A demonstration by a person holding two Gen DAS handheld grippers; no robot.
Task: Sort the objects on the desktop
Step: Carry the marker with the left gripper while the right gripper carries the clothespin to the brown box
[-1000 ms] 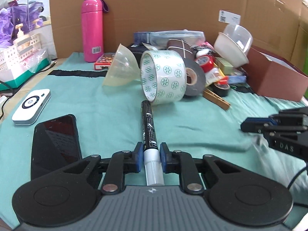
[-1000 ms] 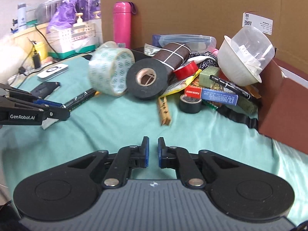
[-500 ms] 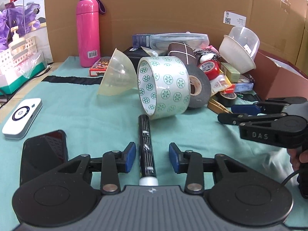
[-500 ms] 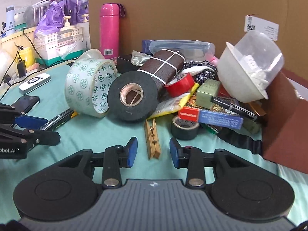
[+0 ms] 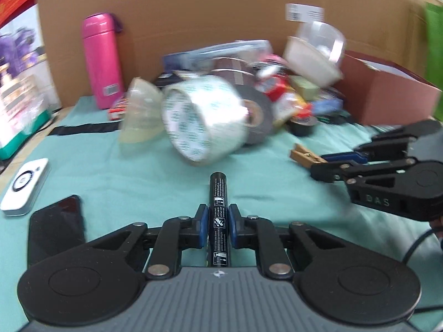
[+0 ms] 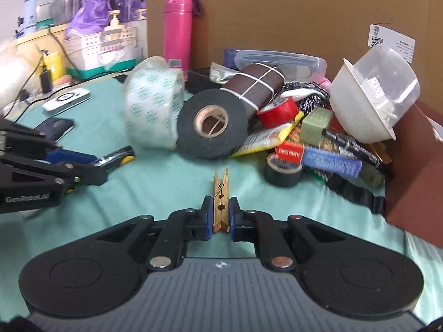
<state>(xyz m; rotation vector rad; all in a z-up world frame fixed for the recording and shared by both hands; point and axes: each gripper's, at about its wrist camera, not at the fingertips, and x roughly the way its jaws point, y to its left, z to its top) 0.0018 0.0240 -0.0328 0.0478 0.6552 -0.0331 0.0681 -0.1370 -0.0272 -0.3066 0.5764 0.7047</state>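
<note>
1. My left tool (image 5: 217,228) is nearly closed, its blue pads pressed on both sides of a black marker (image 5: 219,215) (white print runs along its barrel). The marker points straight ahead to 12 o'clock, its far end sticking out past my fingertips over the teal tabletop (image 5: 155,171).
2. My right tool (image 6: 220,215) is drawn in narrow on a wooden clothespin (image 6: 220,199), gripping its rear half; the pin's front end pokes forward at 12 o'clock.
3. From the left wrist view, my right tool sits out at 3 o'clock with the clothespin jutting from its tip toward the pile.
4. Ahead of the marker, at 12 o'clock, a clear tape roll with green dots (image 5: 202,121) stands on edge, touching a black tape roll (image 6: 211,123) on its right.
5. A dark phone (image 5: 56,221) lies at 9 o'clock of my left tool, with a white device (image 5: 23,191) just beyond it.
6. A pink bottle (image 6: 177,30) stands upright at 11 o'clock against the cardboard wall (image 6: 277,13).
7. A brown box (image 6: 415,188) sits at 3 o'clock of my right tool, with a white bowl (image 6: 371,94) tilted above the heap beside it.
</note>
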